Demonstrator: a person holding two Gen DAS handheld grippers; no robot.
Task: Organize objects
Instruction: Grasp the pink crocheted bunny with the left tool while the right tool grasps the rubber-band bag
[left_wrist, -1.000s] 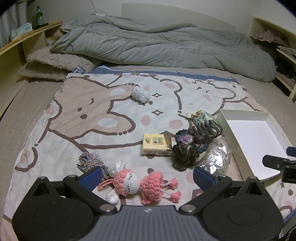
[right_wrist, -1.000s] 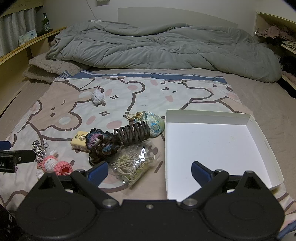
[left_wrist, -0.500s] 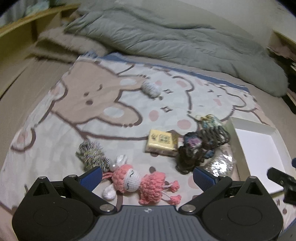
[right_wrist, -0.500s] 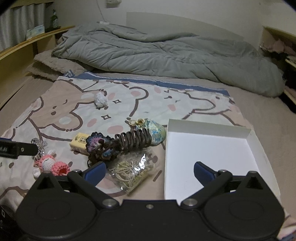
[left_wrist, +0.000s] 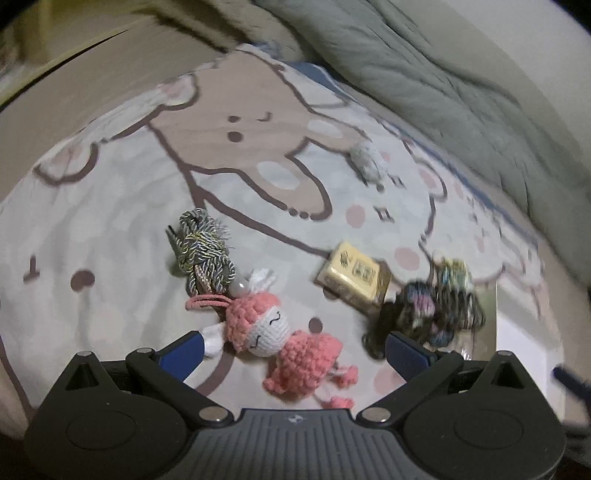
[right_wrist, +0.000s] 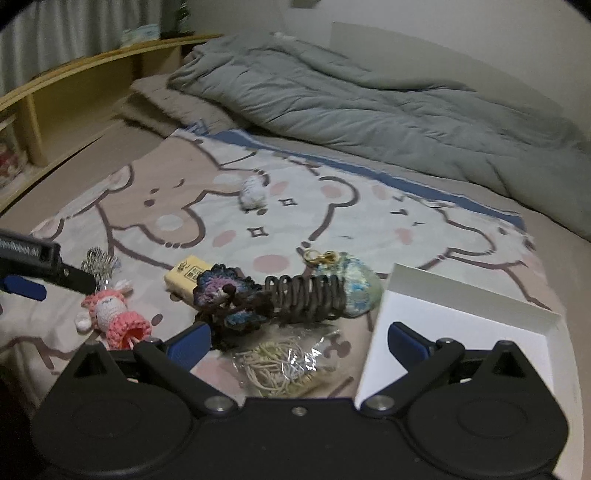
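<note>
Closing on the doll (left_wrist: 280, 343) near the blanket's (left_wrist: 122, 229) front edge, the left gripper (left_wrist: 295, 349), jaws apart like the empty right gripper's (right_wrist: 299, 341), could snag the tassel (left_wrist: 203, 251) touching its head and drag both toward the box (right_wrist: 461, 332).

Dim indoor light, motion blur, fisheye-bent edges, dark corners.

Beside the yellow tissue pack (left_wrist: 352, 280), the left wrist view smears the dark crocheted hair tie (left_wrist: 430, 314) and the things behind it into one blur. Past them, the white box (left_wrist: 517, 336) shows only a corner, the rest covered by the left gripper (left_wrist: 295, 354). The pack's printed label is too small to read.

In the right wrist view, the bag of rubber bands (right_wrist: 284, 365) near that pack is part-hidden behind the right gripper (right_wrist: 299, 341).
</note>
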